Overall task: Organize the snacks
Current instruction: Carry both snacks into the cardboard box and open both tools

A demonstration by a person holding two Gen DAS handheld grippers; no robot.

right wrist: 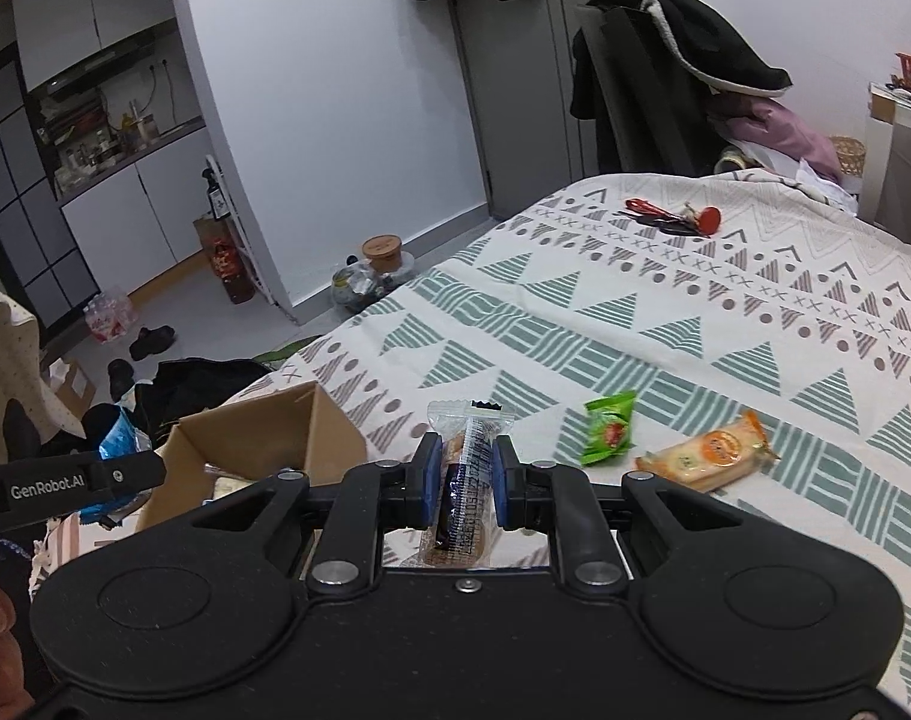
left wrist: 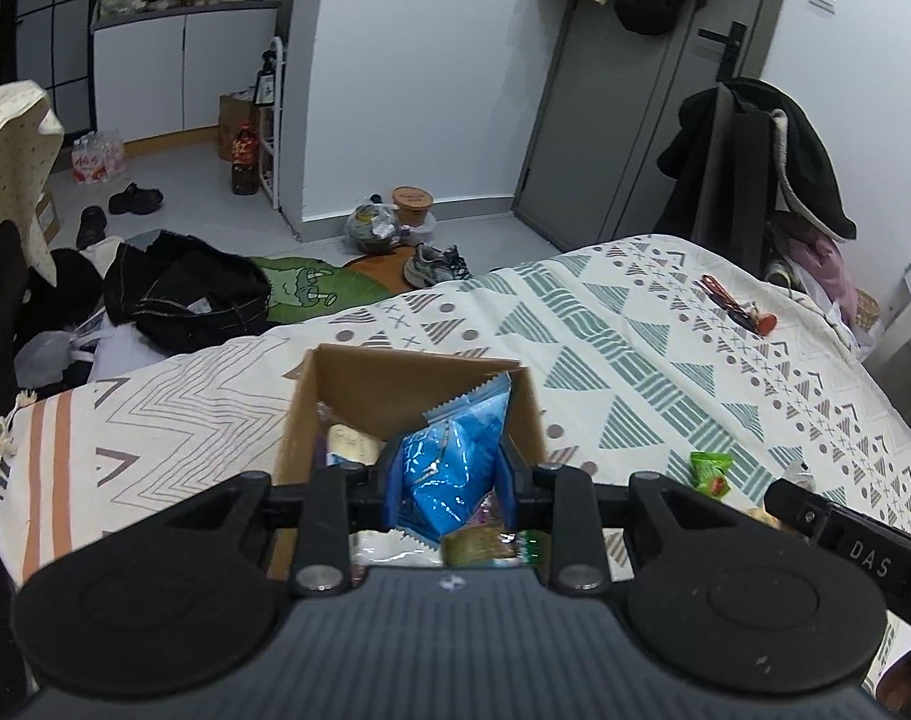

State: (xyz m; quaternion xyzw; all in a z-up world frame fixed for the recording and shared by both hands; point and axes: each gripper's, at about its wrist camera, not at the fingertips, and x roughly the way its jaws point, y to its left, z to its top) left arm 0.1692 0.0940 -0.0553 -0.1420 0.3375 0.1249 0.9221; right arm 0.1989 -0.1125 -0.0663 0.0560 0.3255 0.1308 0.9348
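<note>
Snacks lie across a bed and inside a cardboard box (left wrist: 347,396) that sits on a patterned blanket (left wrist: 635,360).

From your left wrist camera: your left gripper (left wrist: 449,480) is clamped on a blue foil snack packet (left wrist: 455,450), held upright over the open box, its serrated top edge tilted toward the box's right wall. More wrapped snacks lie inside the box beneath the packet; their labels are too small to read. To the right on the blanket lies a green wrapped snack (left wrist: 709,471), and just beyond it the dark tip of your right gripper (left wrist: 815,513) enters from the right edge. Farther up the bed rests a bunch of keys with a red tag (left wrist: 734,303). Beyond the bed's edge the floor holds dark clothes, shoes and a green mat.

From your right wrist camera: your right gripper (right wrist: 466,468) is closed on a clear-wrapped snack bar (right wrist: 464,480), pinned between the blue finger pads (right wrist: 432,471) and standing roughly upright just above the blanket (right wrist: 695,330). To its right the green wrapped snack (right wrist: 608,435) lies on the blanket, and next to that an orange-and-cream wrapped cake (right wrist: 704,456), the two apart from each other. The cardboard box (right wrist: 263,444) sits to the left, open at the top. Past it your left gripper (right wrist: 104,474) shows with the blue foil snack packet (right wrist: 116,438) behind it.
</note>
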